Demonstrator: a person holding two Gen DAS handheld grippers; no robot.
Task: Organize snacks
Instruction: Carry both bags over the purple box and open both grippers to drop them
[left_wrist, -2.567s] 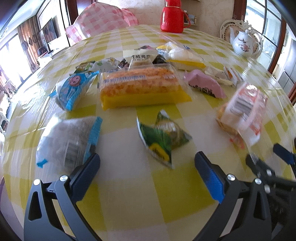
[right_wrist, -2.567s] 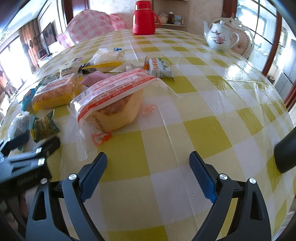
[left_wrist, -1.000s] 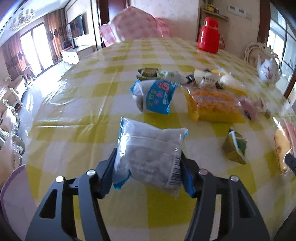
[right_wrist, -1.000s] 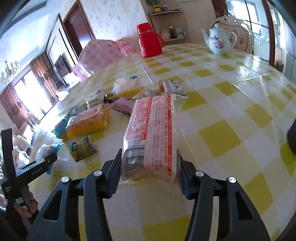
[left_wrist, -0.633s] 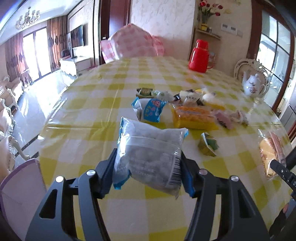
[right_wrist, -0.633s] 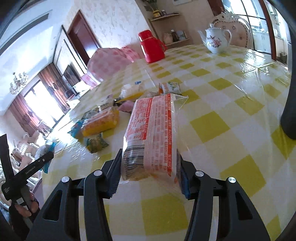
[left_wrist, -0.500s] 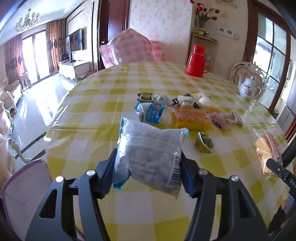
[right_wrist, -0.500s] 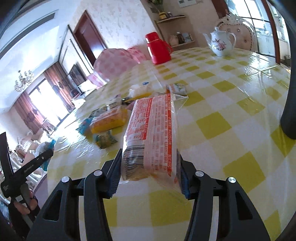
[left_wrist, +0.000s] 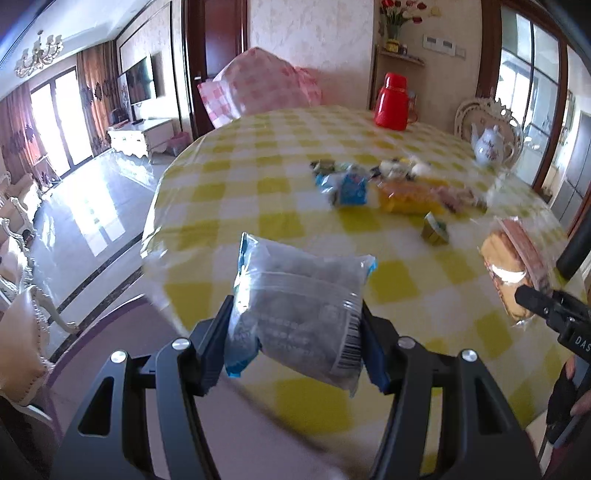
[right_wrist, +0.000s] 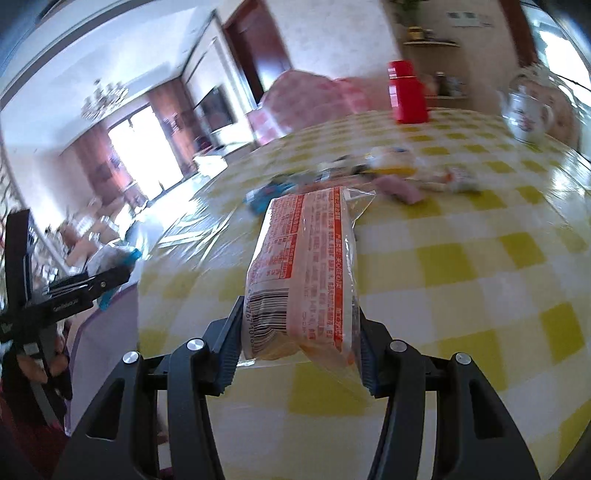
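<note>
Left gripper (left_wrist: 295, 345) jaws clamp a grey-filled snack bag (left_wrist: 295, 314); right gripper (right_wrist: 295, 354) jaws clamp a red-printed bread packet (right_wrist: 306, 273), both held clear above the near edge of the worktop (left_wrist: 424, 291). No destination container is visible. Best practice here, judged: keep squeeze light on soft bread, carry both level, and set each down flat before letting go.

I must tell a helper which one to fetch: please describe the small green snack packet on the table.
On the yellow-checked table, find the snack cluster before the red thermos. The green packet lies alone nearer the table edge, just in front of the orange-yellow cake pack; it is the only green, wedge-like one.
</note>
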